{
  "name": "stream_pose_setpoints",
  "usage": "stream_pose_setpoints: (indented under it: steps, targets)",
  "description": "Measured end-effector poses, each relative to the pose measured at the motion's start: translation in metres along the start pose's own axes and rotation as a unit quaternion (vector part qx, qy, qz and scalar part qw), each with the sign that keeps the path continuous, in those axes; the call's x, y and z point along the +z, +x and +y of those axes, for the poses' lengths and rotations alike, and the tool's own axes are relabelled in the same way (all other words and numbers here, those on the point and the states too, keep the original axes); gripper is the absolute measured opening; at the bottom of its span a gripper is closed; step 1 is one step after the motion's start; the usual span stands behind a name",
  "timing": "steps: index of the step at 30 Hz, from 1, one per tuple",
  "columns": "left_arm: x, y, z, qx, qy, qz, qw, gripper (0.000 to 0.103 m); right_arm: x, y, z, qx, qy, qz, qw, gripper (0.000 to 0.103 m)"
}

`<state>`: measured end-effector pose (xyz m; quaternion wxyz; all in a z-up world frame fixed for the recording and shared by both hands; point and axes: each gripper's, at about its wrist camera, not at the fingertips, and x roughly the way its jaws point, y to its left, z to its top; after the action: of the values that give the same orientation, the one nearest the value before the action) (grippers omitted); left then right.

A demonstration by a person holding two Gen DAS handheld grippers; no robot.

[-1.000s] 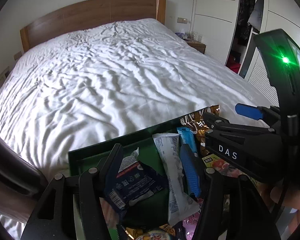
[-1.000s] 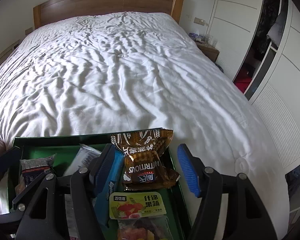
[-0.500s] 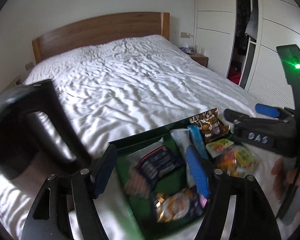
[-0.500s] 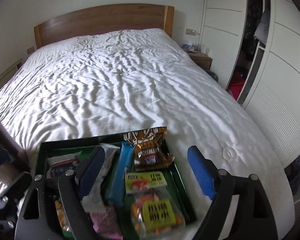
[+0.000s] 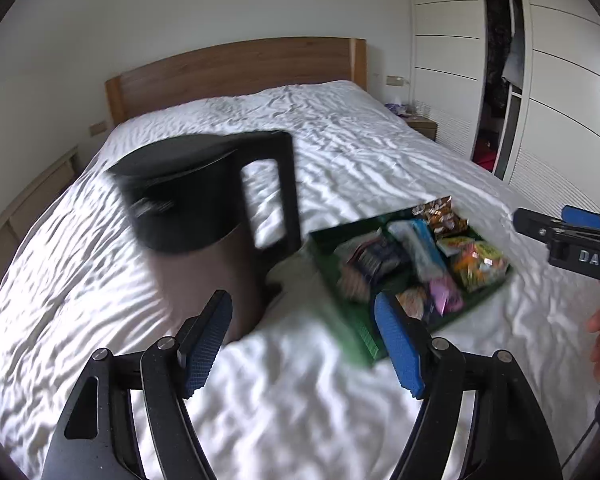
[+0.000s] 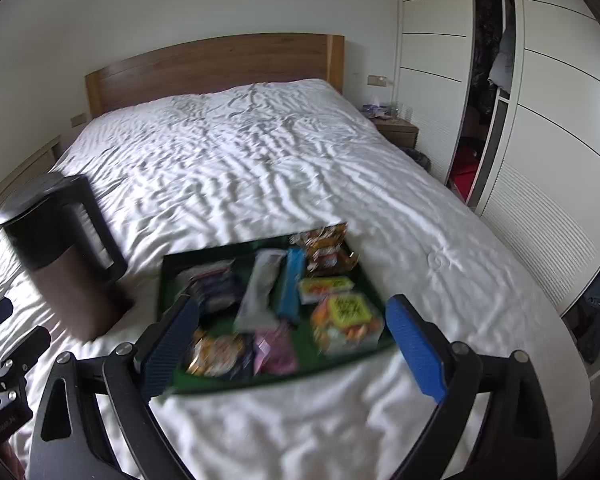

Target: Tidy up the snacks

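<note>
A dark green tray (image 6: 168, 264) lies on the white bed and holds several snack packets: a brown bag (image 6: 324, 246), a blue bar (image 6: 292, 284), a white wrapper (image 6: 260, 288), a yellow-green fruit pack (image 6: 344, 314) and a pink packet (image 6: 274, 346). The tray also shows in the left wrist view (image 5: 340, 240), blurred. My right gripper (image 6: 292, 344) is open and empty, above the tray's near edge. My left gripper (image 5: 302, 344) is open and empty, near the tray's left corner. The right gripper's tip (image 5: 572, 228) shows at the right of the left wrist view.
A black and brown kettle (image 6: 64, 256) stands on the bed left of the tray; it fills the middle of the left wrist view (image 5: 208, 216). A wooden headboard (image 6: 212, 68) is at the far end. White wardrobes (image 6: 540, 120) and a bedside table (image 6: 396, 128) stand on the right.
Both grippers have pulled back and up from the tray, so the whole tray and the kettle have come into view. Both stay open and empty.
</note>
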<state>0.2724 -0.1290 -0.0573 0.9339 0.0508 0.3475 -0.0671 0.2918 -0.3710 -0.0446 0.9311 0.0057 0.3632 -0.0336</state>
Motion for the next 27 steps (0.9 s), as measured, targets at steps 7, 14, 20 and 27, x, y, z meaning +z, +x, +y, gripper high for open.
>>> stream_pose_setpoints:
  steps: [7, 14, 20, 27]
  targets:
    - [-0.042, -0.066, 0.042, 0.051, -0.005, 0.009, 0.9986, 0.069, -0.031, -0.063, 0.044, 0.025, -0.043, 0.0, 0.999, 0.103]
    - [-0.077, -0.133, 0.061, 0.079, -0.011, 0.001, 0.9969, 0.069, -0.061, -0.126, 0.079, 0.051, -0.081, -0.004, 0.995, 0.103]
    - [-0.09, -0.186, 0.063, 0.079, -0.018, -0.022, 0.9965, 0.069, -0.085, -0.179, 0.092, 0.058, -0.102, -0.015, 0.993, 0.103]
    - [-0.102, -0.236, 0.06, 0.081, -0.024, -0.044, 0.9954, 0.07, -0.104, -0.226, 0.096, 0.065, -0.109, -0.032, 0.991, 0.103]
